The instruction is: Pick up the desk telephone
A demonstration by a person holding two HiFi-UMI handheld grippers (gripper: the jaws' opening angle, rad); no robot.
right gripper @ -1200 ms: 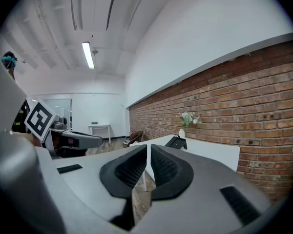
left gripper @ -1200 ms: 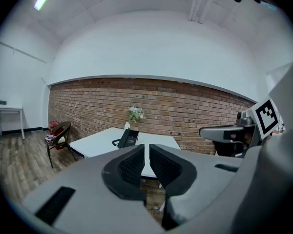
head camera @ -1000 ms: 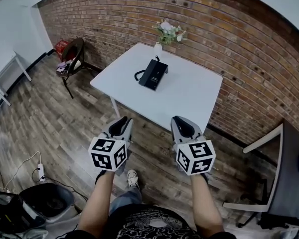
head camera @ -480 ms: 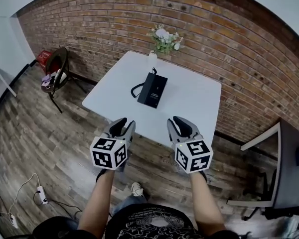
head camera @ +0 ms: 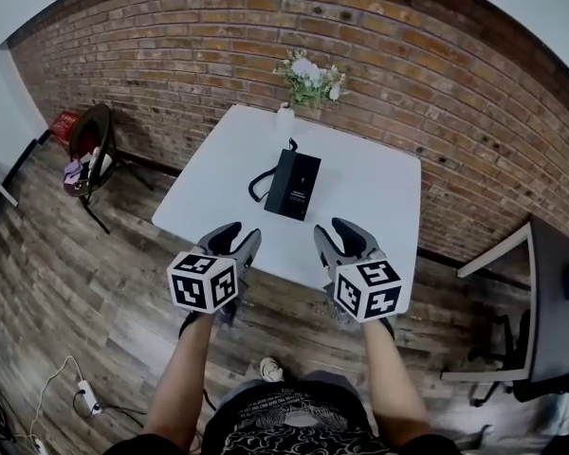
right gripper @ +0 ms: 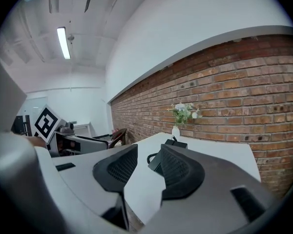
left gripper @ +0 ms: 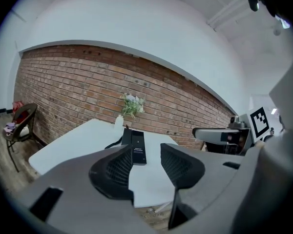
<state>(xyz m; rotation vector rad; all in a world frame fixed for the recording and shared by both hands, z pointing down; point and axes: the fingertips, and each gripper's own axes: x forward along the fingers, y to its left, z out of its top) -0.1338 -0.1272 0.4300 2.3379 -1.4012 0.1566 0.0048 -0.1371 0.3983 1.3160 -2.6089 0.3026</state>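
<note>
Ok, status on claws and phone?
Left claw and right claw empty, opening, at table edge. Desk telephone flat mid-table, untouched. Nothing between; flower vase behind it.

Seemingly an office; bare brick wall (head camera: 171, 55), plank floor (head camera: 76, 282), white table (head camera: 365, 202) bearing a desk telephone (head camera: 294, 183), a chair (head camera: 87, 150) aside.

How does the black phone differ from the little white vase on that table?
The desk telephone is black, flat and low; the vase is white and stands upright. The desk telephone lies near the middle of the table; the vase stands at its far edge, by the brick wall. The desk telephone trails a cord; the vase holds flowers. Both rest on the white table.
</note>
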